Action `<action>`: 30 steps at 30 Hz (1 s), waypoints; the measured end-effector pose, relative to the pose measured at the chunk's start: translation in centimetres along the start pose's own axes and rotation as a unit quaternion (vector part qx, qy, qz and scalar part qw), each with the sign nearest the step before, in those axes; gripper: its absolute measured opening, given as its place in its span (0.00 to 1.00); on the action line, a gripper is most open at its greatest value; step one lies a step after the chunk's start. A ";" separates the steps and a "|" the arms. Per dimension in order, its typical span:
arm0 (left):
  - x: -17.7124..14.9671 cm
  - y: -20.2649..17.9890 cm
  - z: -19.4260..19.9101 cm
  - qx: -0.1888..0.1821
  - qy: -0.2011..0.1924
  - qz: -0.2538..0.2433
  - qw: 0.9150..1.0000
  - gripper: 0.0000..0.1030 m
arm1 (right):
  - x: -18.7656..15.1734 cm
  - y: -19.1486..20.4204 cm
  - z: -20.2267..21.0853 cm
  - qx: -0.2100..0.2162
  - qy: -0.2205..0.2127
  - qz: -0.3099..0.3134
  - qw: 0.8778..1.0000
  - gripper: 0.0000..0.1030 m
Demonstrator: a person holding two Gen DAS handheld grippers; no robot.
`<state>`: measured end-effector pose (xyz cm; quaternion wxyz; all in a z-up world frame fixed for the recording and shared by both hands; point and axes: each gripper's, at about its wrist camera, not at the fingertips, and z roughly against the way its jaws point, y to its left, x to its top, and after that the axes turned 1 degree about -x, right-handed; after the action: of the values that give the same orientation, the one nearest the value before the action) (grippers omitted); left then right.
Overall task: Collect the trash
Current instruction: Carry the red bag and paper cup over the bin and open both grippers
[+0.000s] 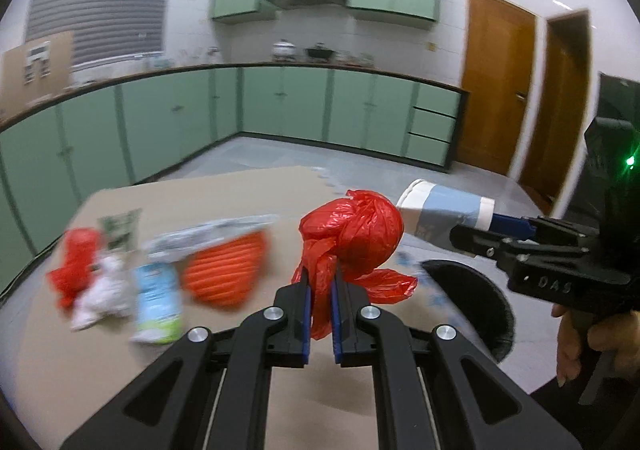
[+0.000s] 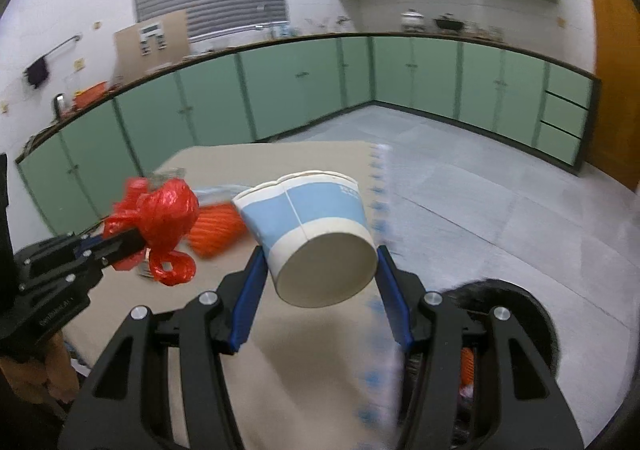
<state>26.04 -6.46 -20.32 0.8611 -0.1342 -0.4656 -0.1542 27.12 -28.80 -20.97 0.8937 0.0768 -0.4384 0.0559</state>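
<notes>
My left gripper (image 1: 321, 282) is shut on a crumpled red plastic bag (image 1: 352, 230) and holds it above the table; it also shows in the right wrist view (image 2: 164, 221). My right gripper (image 2: 320, 262) is shut on a blue and white paper cup (image 2: 316, 234), tilted with its base toward the camera; the cup also shows in the left wrist view (image 1: 444, 209). A black trash bin (image 1: 472, 298) stands below the table's right edge and also shows in the right wrist view (image 2: 516, 314), with trash inside.
On the cardboard-covered table (image 1: 248, 185) lie an orange ribbed wrapper (image 1: 224, 270), a silvery packet (image 1: 212, 234), a blue-green pouch (image 1: 156, 298), white crumpled paper (image 1: 104, 290) and another red bag (image 1: 76, 262). Green kitchen cabinets (image 1: 280, 105) line the walls.
</notes>
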 end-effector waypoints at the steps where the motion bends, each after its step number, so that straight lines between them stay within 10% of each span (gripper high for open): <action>1: 0.3 -1.5 -1.2 -0.014 0.005 -0.007 1.000 0.08 | -0.5 -1.6 0.2 -0.014 0.000 -0.007 1.000 0.51; 12: 1.4 -15.9 -15.0 -0.115 0.098 -0.072 0.986 0.08 | -7.1 -21.7 -2.3 -0.136 0.080 -0.144 0.977 0.51; 20: -0.8 -21.6 -27.2 -0.132 0.261 -0.068 0.954 0.16 | -10.3 -27.1 -7.8 -0.134 0.154 -0.225 0.953 0.56; 30: 0.4 -21.7 -25.9 -0.107 0.222 -0.072 0.966 0.28 | -9.4 -28.2 -2.8 -0.161 0.084 -0.255 0.950 0.64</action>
<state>37.43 -36.10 -31.81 0.9100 -0.1541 -0.2517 -0.2912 28.29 -56.24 -32.59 0.9124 0.0363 -0.3305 -0.2386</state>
